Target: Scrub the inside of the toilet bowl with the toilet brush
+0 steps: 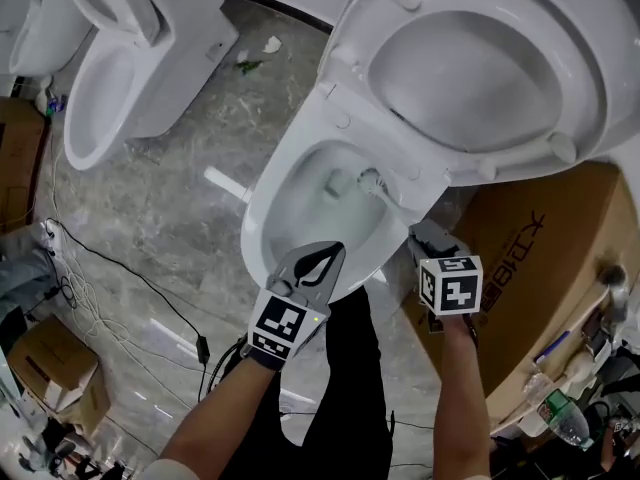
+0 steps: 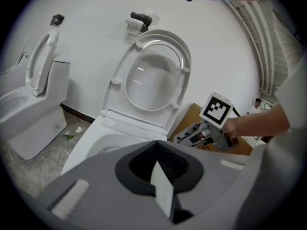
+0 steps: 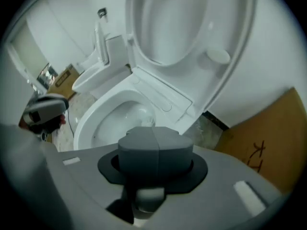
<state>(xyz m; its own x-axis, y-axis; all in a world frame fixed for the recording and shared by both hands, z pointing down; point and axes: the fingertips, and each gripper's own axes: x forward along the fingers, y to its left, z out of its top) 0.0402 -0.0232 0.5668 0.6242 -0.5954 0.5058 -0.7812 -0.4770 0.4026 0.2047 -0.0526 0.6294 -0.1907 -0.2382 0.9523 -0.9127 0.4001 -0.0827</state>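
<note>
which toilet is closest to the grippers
The toilet beside the cardboard box: the left gripper and right gripper hang at its bowl's rim. The second toilet and third toilet stand farther left.

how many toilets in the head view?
3. Centre toilet, lid up; second toilet at upper left; third toilet, cut off by the top-left corner. More may stand out of frame.

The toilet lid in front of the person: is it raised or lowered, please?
Raised. The lid stands up behind the bowl, leaving the bowl's inside open to the head view.
</note>
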